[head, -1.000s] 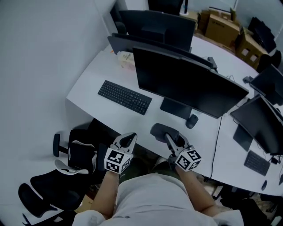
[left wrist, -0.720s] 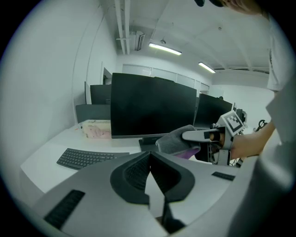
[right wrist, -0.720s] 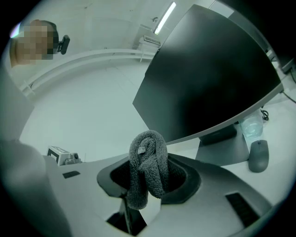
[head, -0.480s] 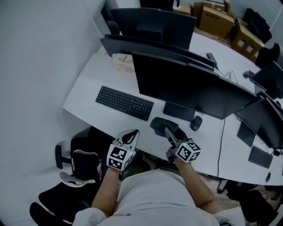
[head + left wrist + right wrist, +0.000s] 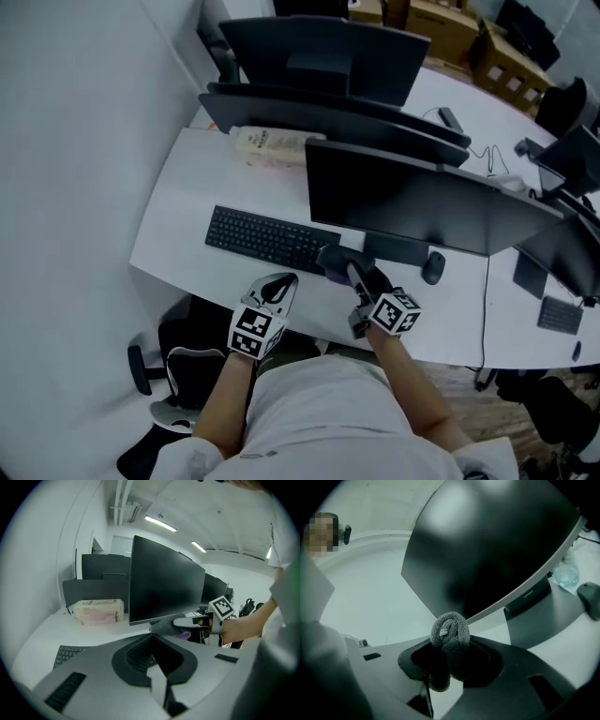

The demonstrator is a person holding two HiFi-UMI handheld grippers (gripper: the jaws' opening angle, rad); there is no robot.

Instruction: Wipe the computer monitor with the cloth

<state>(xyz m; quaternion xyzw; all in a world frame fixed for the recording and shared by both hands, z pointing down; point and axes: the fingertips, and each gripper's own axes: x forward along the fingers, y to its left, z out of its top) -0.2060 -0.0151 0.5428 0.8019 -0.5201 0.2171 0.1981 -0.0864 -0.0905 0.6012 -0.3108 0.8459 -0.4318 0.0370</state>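
Note:
The black monitor [image 5: 412, 199] stands on the white desk [image 5: 178, 225] with its screen dark. My right gripper [image 5: 356, 274] is shut on a bunched grey cloth [image 5: 336, 260], held just below the screen's lower left corner, above the right end of the keyboard [image 5: 267, 239]. In the right gripper view the cloth [image 5: 450, 641] bulges out between the jaws, close under the monitor's [image 5: 497, 545] bottom edge. My left gripper [image 5: 278, 286] hovers at the desk's front edge, shut and holding nothing. The left gripper view shows the monitor [image 5: 164, 585] and the cloth [image 5: 165, 626] ahead.
A tissue pack [image 5: 272, 145] lies behind the keyboard at the left. A mouse [image 5: 433, 267] sits right of the monitor stand [image 5: 548, 616]. More monitors [image 5: 319, 52] and a second desk with cables stand behind and to the right. An office chair [image 5: 178, 375] is below left.
Both grippers have moved forward over the desk's front edge. The right gripper has carried the cloth up to the monitor's lower left corner, above the keyboard's right end.

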